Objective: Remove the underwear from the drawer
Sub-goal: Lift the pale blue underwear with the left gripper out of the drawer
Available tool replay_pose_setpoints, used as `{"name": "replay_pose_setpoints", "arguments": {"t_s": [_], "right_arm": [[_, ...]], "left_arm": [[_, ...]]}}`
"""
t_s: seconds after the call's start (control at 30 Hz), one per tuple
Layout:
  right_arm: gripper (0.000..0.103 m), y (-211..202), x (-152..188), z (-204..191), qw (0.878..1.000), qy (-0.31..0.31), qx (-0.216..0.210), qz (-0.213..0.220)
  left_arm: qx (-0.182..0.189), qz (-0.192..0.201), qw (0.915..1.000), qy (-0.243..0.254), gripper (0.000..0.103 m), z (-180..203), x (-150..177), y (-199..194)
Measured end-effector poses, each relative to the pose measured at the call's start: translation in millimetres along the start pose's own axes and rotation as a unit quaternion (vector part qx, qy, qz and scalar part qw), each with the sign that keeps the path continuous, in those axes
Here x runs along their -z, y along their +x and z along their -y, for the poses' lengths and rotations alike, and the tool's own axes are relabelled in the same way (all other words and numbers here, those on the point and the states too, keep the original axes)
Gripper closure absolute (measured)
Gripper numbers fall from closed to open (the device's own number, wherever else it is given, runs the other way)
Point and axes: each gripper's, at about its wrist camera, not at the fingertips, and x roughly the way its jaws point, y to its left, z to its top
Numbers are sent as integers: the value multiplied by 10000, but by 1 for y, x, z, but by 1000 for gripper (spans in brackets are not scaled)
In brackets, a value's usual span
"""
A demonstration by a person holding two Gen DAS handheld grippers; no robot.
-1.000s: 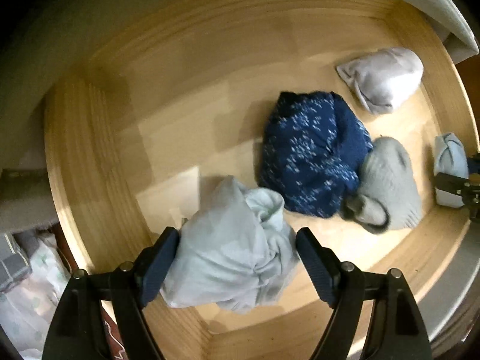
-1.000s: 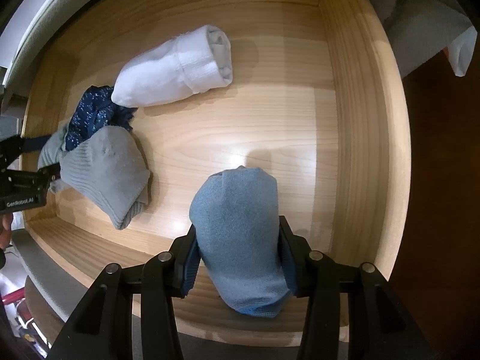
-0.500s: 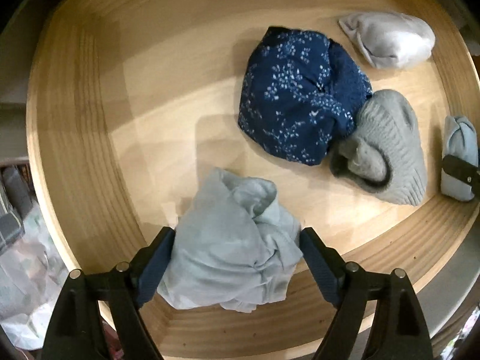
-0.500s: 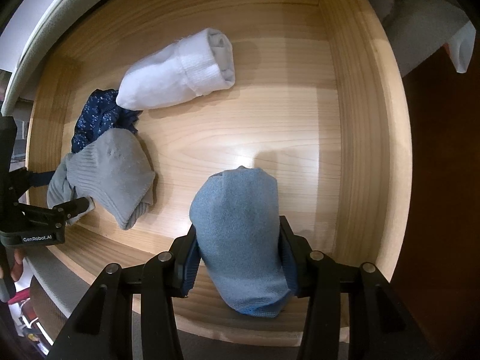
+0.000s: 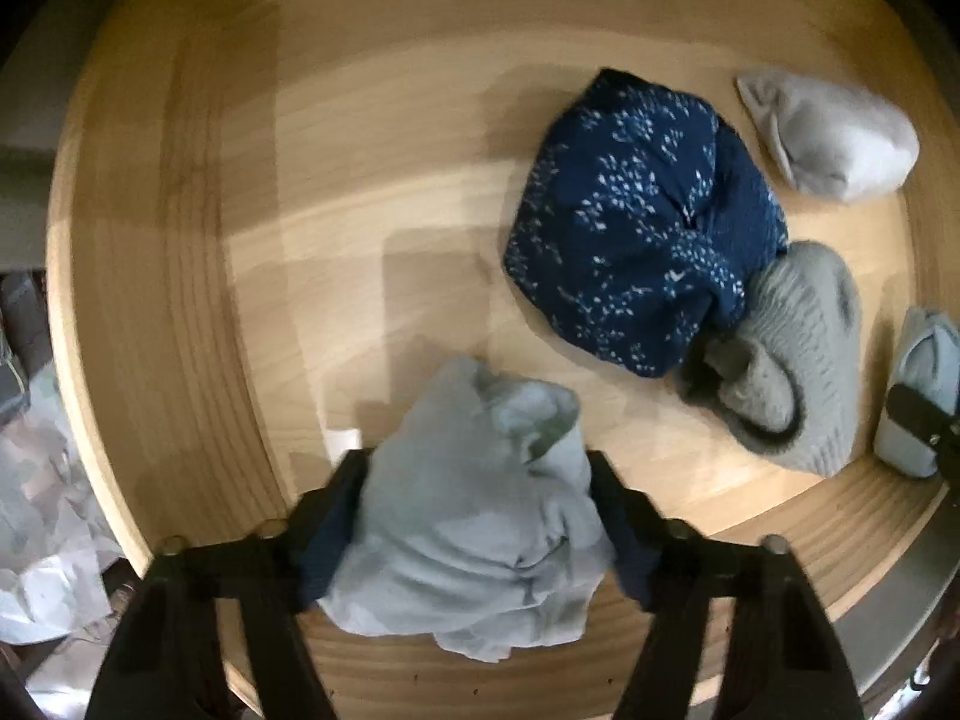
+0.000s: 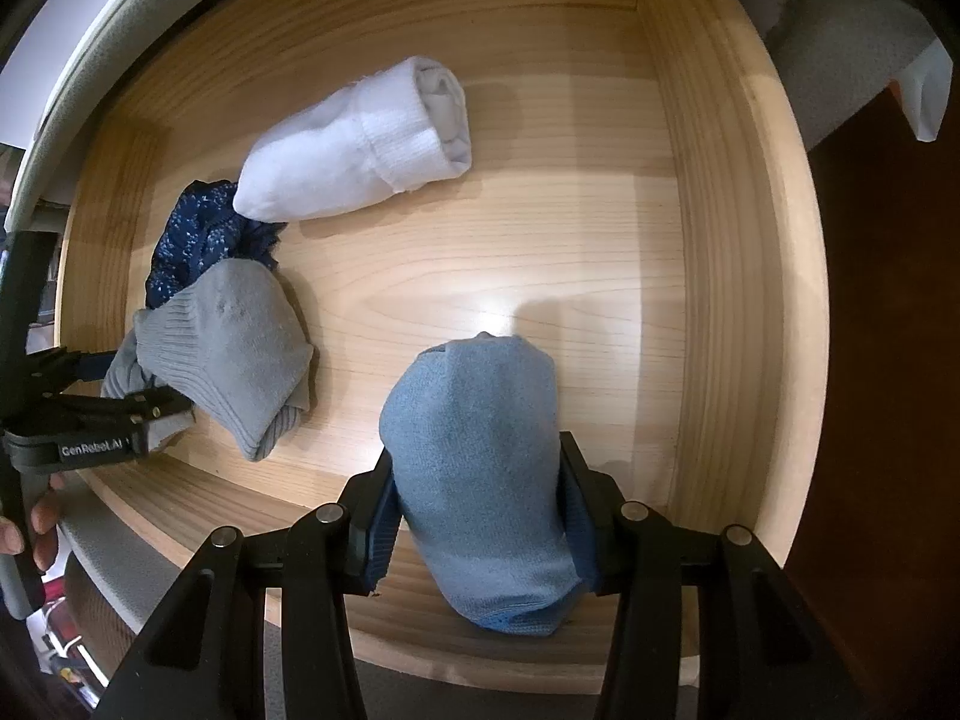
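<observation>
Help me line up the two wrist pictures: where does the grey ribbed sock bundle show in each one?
Left wrist view: the grey ribbed sock bundle lies at the right, against the navy patterned bundle.
Right wrist view: it lies at the left, just in front of the navy patterned bundle, beside the left gripper.
Shared landmark: the white sock roll, upper right in the left view, upper middle in the right.
</observation>
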Motion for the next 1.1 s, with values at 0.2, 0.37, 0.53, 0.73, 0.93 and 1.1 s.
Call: {"name": "replay_pose_setpoints", "arguments": {"t_s": [0.2,0.37,0.53,0.73,0.93,1.1], "right_arm": [[58,-1,0,-5,9999,-71,106,-21],[59,-4,2,-11,9995,-173,262,9],[59,-8,4,-10,9994,-166,278,80],[60,-20,11,-11,9990,-175,296,282],[60,-32,19,-15,9979,-215,376,486],[60,-37,17,-13,9974,-190,312,628]], "left_arm": [[-103,327,9994,-73,49,-5,11,-3],[-11,559,9983,-164,51,2,23,-6],[169,887,9954,-334,51,-6,37,-24],[109,1512,9876,-403,51,-9,58,-51],[-43,2217,9742,-409,51,-14,77,-98],[-3,2654,9632,-420,51,-17,95,-136]]}}
